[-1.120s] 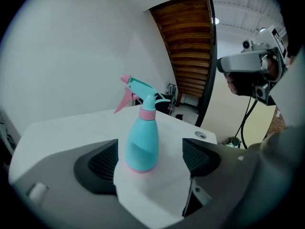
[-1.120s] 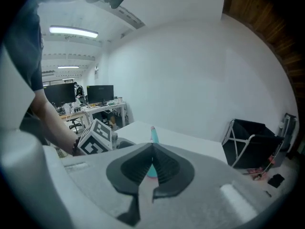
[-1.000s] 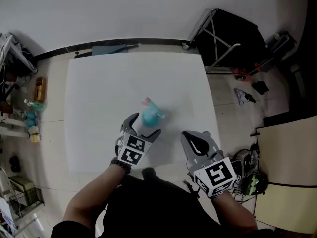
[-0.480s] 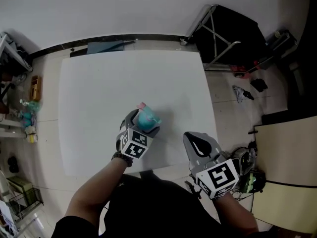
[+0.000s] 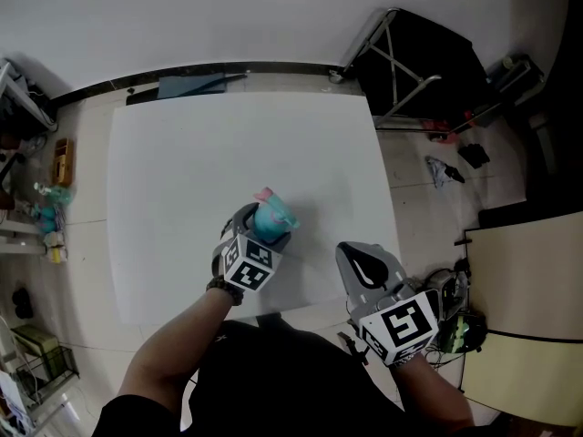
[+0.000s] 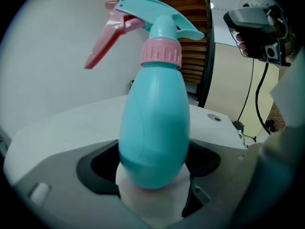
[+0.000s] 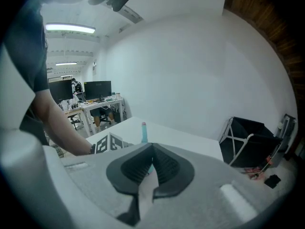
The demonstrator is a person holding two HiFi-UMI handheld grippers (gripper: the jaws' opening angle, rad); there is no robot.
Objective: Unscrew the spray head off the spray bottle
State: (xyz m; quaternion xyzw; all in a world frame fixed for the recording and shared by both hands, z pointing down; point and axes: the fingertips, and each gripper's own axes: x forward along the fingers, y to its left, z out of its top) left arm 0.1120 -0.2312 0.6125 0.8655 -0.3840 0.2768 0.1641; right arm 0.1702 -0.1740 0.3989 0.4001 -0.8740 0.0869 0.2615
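A teal spray bottle (image 5: 273, 215) with a pink trigger and pink collar stands upright on the white table (image 5: 182, 153). In the left gripper view its body (image 6: 153, 123) fills the gap between the dark pads, and the spray head (image 6: 157, 18) rises above. My left gripper (image 5: 264, 229) has just been closing, and its pads now press both sides of the bottle's lower body. My right gripper (image 5: 360, 264) hovers shut and empty at the table's front right corner. From the right gripper (image 7: 151, 168), the bottle (image 7: 144, 133) shows small beyond the closed pads.
A black folding stand (image 5: 428, 62) sits on the floor past the table's far right corner. Cables and small items (image 5: 455, 326) lie on the floor to the right, beside a beige board (image 5: 528, 308). A shelf with clutter (image 5: 50, 212) lines the left edge.
My left gripper has sunk lower around the bottle, so the jaws now hug its body. The right gripper has stayed where it was.
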